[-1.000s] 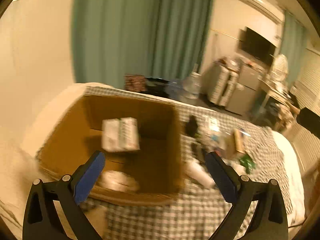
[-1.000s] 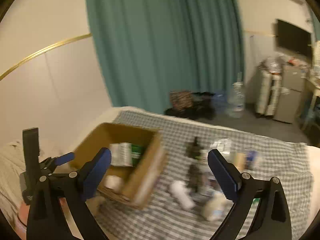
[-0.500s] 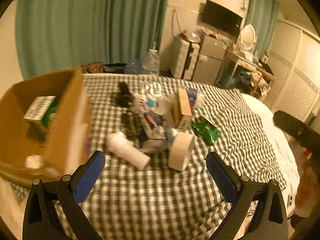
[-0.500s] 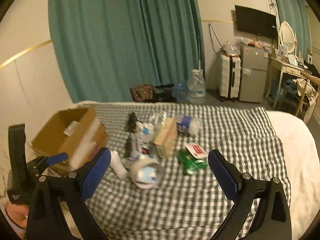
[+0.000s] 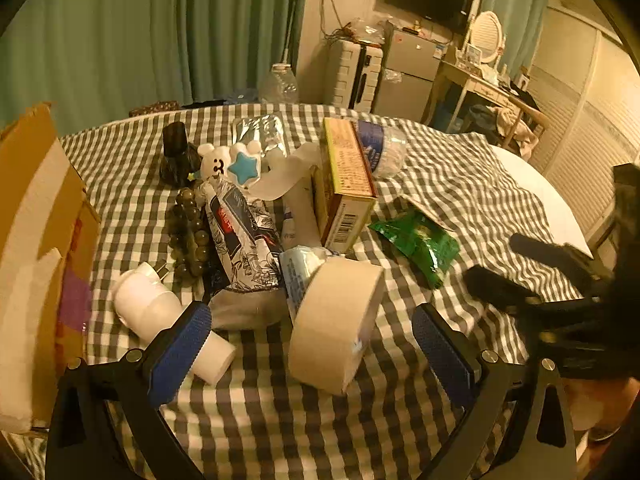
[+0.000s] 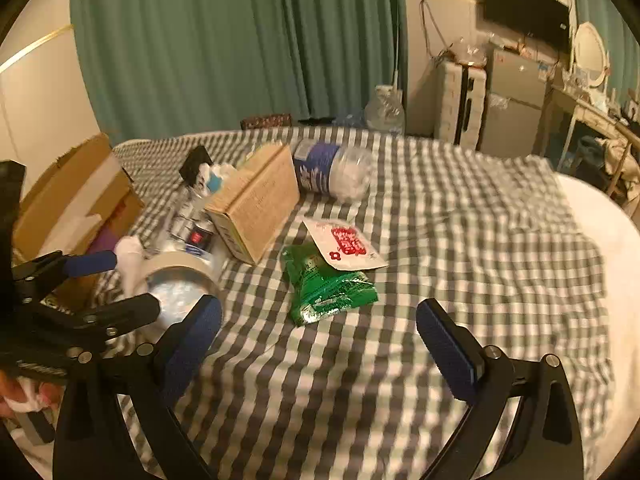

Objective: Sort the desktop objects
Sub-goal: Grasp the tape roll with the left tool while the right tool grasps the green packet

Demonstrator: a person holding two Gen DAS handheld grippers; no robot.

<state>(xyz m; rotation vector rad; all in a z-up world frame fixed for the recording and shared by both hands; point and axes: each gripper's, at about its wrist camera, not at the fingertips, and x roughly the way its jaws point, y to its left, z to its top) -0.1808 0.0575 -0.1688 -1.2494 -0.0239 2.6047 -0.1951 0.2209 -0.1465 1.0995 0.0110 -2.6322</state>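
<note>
Your cardboard box [image 5: 36, 240] waits at left, while most clutter remains heaped on the checked cloth [image 5: 280, 420]; your left gripper [image 5: 308, 344] hangs released, the tape roll [image 5: 336, 320] between its jaws; your right gripper [image 6: 320, 344], likewise spread and empty, faces the green packet [image 6: 328, 284] just ahead.

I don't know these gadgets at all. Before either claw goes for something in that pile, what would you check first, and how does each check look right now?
1. Left gripper open and empty: ok.
2. Right gripper open and empty: ok.
3. Tape roll lined up between the left fingers: ok, though it leans on the pile.
4. Green packet free to lift: not ok, a white sachet overlaps its far end.
5. Cardboard box within reach with its top open: ok; the room left inside, cannot tell.
6. The two grippers clear of each other: cannot tell, they look close.
</note>
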